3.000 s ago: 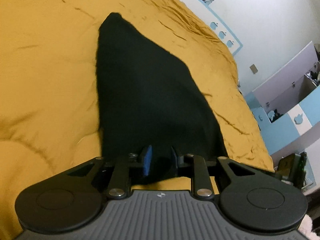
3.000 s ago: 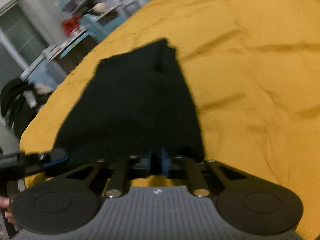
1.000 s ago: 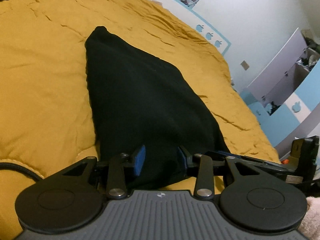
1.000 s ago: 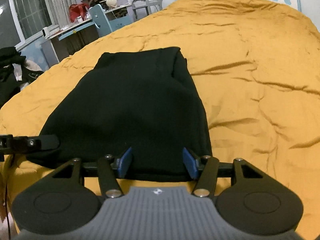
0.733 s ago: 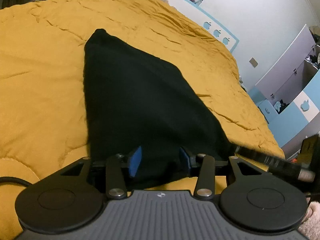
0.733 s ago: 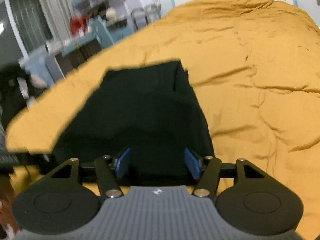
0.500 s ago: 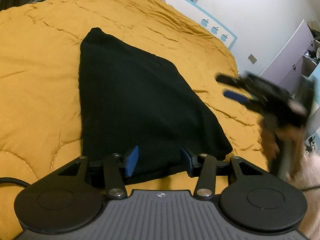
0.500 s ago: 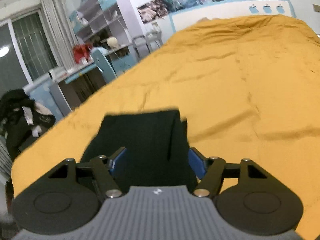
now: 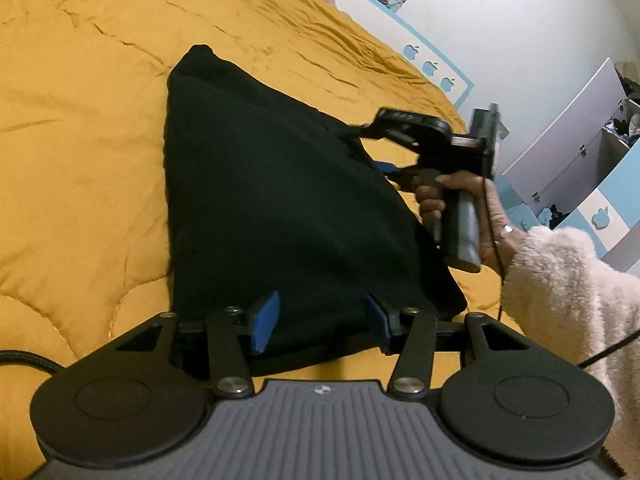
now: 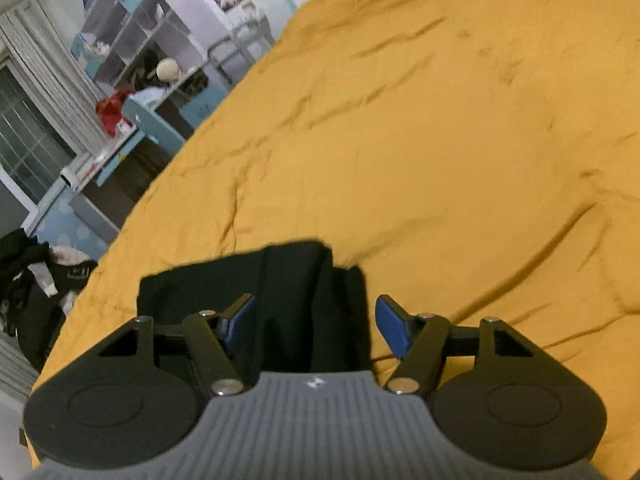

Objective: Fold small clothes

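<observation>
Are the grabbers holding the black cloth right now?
No. Both the left gripper and right gripper are open over the black cloth; nothing is held.

Dim warm indoor light; strong fisheye bending at edges; right wrist view motion-blurred, left view mostly sharp.

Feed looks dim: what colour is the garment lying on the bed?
Black, plain, no visible pattern: the black garment shows best in the left wrist view.
</observation>
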`<action>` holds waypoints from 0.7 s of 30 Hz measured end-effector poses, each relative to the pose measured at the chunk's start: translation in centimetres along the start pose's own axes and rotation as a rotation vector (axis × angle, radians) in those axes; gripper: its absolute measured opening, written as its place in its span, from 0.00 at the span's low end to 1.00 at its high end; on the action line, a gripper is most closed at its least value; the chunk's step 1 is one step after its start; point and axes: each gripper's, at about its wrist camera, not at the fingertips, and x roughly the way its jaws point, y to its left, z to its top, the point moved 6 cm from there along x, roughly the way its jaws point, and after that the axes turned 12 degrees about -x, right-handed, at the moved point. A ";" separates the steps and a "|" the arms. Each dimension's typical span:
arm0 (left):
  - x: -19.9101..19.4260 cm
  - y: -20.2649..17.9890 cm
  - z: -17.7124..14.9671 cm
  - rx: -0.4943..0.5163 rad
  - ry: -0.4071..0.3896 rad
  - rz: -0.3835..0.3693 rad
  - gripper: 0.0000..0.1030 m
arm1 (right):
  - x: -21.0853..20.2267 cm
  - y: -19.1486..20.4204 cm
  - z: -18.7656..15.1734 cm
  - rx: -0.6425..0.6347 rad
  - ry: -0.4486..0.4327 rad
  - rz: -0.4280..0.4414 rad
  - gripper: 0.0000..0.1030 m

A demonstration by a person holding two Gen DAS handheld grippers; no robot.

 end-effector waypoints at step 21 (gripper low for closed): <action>-0.1 0.2 -0.1 0.047 0.031 -0.034 0.58 | -15.5 0.1 -8.0 0.001 -0.020 -0.020 0.46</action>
